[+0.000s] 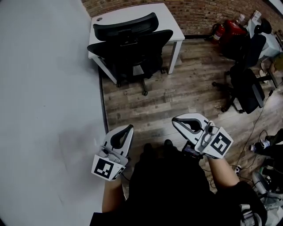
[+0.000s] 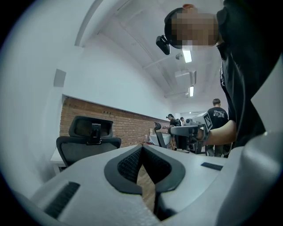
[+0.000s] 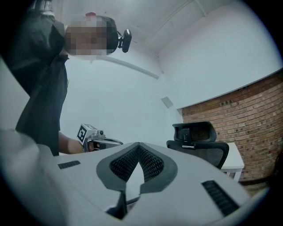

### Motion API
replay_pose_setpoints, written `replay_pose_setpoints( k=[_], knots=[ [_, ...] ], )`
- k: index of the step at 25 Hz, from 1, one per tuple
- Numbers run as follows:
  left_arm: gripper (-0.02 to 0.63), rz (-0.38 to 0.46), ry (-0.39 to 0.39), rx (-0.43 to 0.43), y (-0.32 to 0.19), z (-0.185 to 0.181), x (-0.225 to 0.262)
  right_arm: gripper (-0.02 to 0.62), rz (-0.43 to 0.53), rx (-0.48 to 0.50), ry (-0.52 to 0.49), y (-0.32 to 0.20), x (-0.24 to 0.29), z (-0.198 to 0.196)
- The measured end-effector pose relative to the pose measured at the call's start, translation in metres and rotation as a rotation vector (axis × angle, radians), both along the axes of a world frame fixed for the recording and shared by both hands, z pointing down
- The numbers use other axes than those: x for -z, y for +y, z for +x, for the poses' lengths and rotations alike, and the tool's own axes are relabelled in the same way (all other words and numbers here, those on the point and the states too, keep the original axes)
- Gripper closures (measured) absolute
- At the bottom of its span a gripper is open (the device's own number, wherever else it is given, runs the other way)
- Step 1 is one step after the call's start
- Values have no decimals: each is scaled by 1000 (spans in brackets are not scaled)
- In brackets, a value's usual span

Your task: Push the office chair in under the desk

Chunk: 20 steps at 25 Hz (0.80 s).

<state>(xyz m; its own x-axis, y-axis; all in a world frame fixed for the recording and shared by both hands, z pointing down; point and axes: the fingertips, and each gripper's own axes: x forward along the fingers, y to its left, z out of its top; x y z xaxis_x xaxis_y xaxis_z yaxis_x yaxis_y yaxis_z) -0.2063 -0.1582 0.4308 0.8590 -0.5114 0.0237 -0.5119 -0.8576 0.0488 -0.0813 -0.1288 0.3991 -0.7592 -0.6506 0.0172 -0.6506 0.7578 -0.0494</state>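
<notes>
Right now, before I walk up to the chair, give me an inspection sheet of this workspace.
Surface: wood plank floor; white desk in the corner.
Job's things: black office chair at the desk's near side, backrest toward the person, wheeled base out on the floor.
Clutter: second black chair and a red item at the right.
Grippers: left gripper and right gripper both shut, empty, well short of the office chair.
Cables: thin cable across the floor at the right.
Surroundings: brick wall behind the desk, white wall at the left; people far off.
</notes>
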Motion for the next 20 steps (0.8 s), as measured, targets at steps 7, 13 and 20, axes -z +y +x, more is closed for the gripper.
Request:
replay_pose_setpoints(
  k=[7,13,20],
  knots=[
    [591,5,9,-13,5,7,7,589,-8,-5,15,7,-2,3],
    [591,7,15,-29,12,5,10,591,0,-10,23,12,2,-2],
    [591,-2,21,-37,23,-7,6,591,3,3,45,25,-1,-21]
  ],
)
